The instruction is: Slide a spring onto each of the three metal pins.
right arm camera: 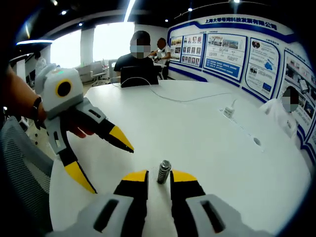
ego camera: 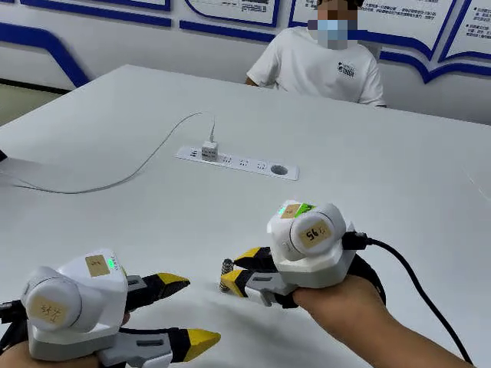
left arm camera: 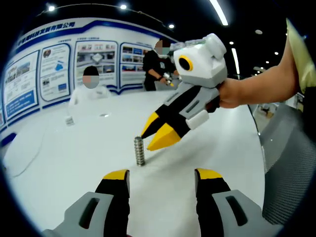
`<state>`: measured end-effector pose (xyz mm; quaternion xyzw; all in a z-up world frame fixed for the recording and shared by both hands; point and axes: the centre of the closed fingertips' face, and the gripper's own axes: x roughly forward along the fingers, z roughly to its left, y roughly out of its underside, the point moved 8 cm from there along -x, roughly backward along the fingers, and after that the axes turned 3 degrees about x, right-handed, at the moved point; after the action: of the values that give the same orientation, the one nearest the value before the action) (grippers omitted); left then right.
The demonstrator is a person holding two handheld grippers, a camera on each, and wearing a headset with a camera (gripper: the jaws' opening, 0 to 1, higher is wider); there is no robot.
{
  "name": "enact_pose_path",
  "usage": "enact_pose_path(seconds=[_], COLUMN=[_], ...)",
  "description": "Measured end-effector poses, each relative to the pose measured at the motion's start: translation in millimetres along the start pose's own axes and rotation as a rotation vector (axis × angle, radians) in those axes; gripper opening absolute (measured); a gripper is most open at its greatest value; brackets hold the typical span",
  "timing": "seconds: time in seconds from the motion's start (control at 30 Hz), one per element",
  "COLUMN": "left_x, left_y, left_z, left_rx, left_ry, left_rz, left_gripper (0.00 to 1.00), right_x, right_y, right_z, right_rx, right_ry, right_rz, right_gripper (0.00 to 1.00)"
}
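**Spring upright, right jaws closing in on it**

Obs. One spring (ego camera: 227, 267) stands on end on the white table (ego camera: 138, 215), with the power strip (ego camera: 238, 162) well beyond it. It is a short, close-wound metal coil. A rounded cap shows at its top in the right gripper view, possibly a pin head, but the view is too coarse to be sure.

Handling (judgement). The spring is light and small, and stiff along its axis. It is springy sideways and likely to tip or skid on the smooth tabletop if nudged. The coils are hard and slick, so a pinch across the middle of the coil stack, square to its axis, looks safest. A grip near the top would tend to lever it over.

Pose. The right gripper (ego camera: 236, 270) lies low over the table, pointing at the spring from its right. Its jaws are narrow, about a spring's width apart, with the tips just beside the coil. No clamping contact is evident.

The left gripper (ego camera: 198, 310) sits to the spring's left and nearer the person, apart from it. It is angled toward the spring, with its jaws wide and holding nothing.
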<state>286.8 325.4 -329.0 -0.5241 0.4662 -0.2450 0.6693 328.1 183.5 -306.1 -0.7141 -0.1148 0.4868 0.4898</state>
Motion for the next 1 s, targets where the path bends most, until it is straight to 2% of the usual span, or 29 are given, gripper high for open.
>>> enact_pose_path(seconds=[0.6, 1.0], left_x=[-0.4, -1.5], left_y=[-5.7, -7.9], left_z=[-4.7, -4.7], left_rx=[0.011, 0.014], left_ry=[0.008, 0.006], left_rz=[-0.007, -0.009], left_gripper=[0.56, 0.57], right_x=[-41.1, -71.4], right_y=[19.0, 38.6], right_z=[20.2, 14.0], right_rx=[0.011, 0.044], right_ry=[0.022, 0.061], right_rz=[-0.029, -0.036], right_gripper=[0.21, 0.22])
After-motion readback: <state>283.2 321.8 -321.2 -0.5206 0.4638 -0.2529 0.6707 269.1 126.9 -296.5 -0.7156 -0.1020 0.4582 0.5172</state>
